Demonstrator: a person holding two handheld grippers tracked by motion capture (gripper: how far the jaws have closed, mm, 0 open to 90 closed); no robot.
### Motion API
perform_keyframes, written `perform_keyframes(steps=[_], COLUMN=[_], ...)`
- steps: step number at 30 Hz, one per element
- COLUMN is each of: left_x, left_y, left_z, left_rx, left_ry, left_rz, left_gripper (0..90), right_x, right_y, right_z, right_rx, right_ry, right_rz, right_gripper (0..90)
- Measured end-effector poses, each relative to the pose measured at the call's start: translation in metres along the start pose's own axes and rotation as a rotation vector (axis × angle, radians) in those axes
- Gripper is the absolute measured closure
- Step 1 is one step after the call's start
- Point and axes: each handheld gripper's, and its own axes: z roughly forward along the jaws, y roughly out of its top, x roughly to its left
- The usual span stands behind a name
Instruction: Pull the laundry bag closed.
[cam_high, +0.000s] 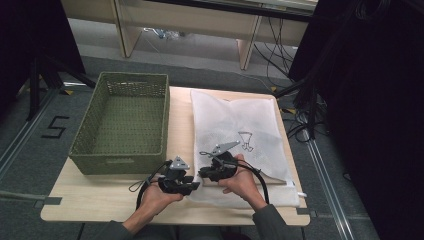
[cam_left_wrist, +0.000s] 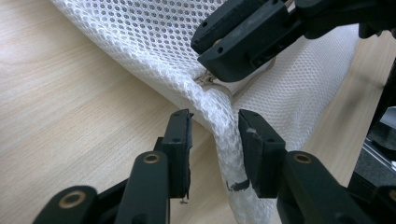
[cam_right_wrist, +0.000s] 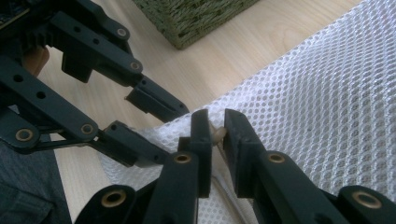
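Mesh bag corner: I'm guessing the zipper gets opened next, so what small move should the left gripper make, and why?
Probably close the left gripper on the mesh bag edge. Its jaws stand open astride that raised fold, while the right gripper already pinches the zipper pull, so pulling needs the bag anchored.

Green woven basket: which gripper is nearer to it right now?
Left. The left gripper sits just off the green woven basket's near right corner, jaws open around the white mesh bag's edge. The right gripper is farther right, over the bag, pinching its zipper.
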Motion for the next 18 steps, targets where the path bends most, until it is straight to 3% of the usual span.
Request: perform_keyframes(steps=[5, 9, 11, 18], left_x=[0.0050, 0.0021, 0.0013, 0.0008], left_y=[0.0023, 0.0008, 0.0000, -0.0005], left_z=[-0.0006, 0.0010, 0.0009, 0.0013], left_rx=[-0.013, -0.011, -0.004, -0.002], left_ry=[-0.018, -0.036, -0.013, -0.017], left_rz=[-0.034, -0.024, -0.003, -0.001], left_gripper=[64.3, 73.5, 77.3, 77.4], right_x=[-0.0006, -0.0027, -0.0036, -0.0046], right_y=[-0.0006, -0.0029, -0.0041, -0.0069], right_z=[-0.0008, 0.0003, 0.0009, 0.0012], right_rx=[0.002, 0.010, 0.015, 0.024], right_ry=[-0.003, -0.001, 0.003, 0.013], right_rz=[0.001, 0.008, 0.006, 0.011], right_gripper=[83.0, 82.0, 80.8, 81.3])
